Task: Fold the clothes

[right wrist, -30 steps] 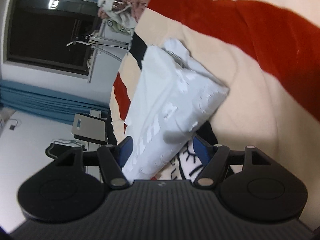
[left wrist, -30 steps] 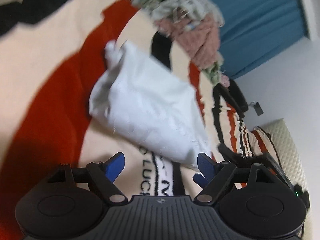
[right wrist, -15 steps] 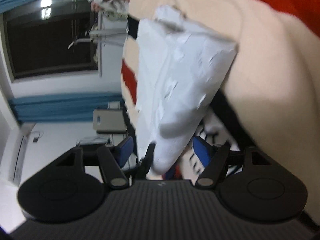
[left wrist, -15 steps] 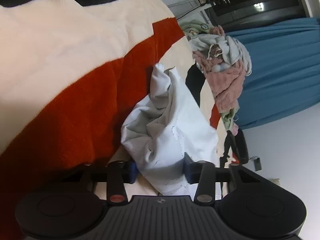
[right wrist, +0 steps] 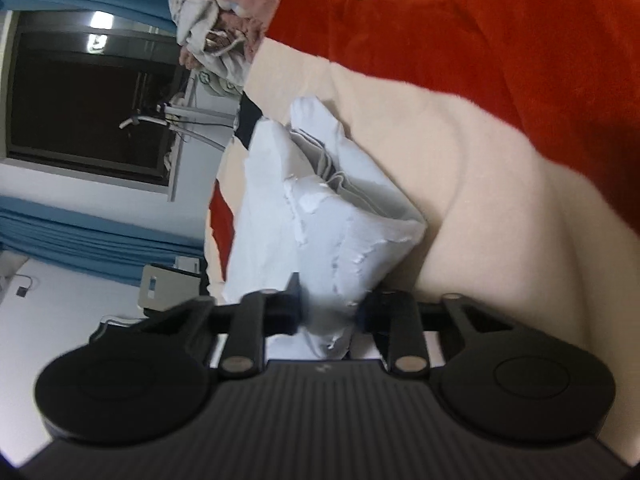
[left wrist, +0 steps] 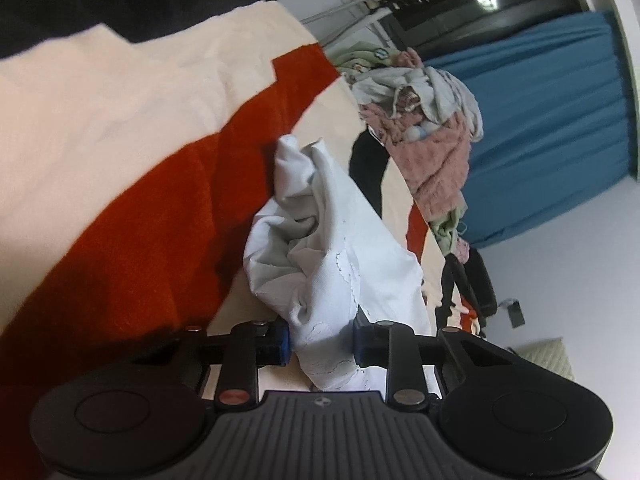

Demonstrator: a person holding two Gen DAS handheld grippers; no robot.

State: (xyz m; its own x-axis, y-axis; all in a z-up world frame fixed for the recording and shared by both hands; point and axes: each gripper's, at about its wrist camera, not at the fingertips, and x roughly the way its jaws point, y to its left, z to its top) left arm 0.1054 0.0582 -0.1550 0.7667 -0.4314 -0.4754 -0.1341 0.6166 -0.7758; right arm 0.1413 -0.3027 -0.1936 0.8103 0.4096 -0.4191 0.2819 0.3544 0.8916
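Observation:
A folded white garment (left wrist: 332,256) lies on a cream, red and black blanket (left wrist: 132,168). My left gripper (left wrist: 322,340) is shut on the garment's near end, its blue pads pressed into the cloth. In the right wrist view the same white garment (right wrist: 332,216) bunches up between my fingers. My right gripper (right wrist: 330,312) is shut on its other near end. The garment's far end rises in a crumpled peak.
A pile of unfolded clothes (left wrist: 428,128), pink and grey, sits at the blanket's far end; it also shows in the right wrist view (right wrist: 228,28). Blue curtains (left wrist: 540,128), a dark window (right wrist: 80,100) and a metal rack (right wrist: 180,120) stand beyond.
Both grippers were open around the garment a second ago. Each has closed on an end of it. The cloth has bunched up.

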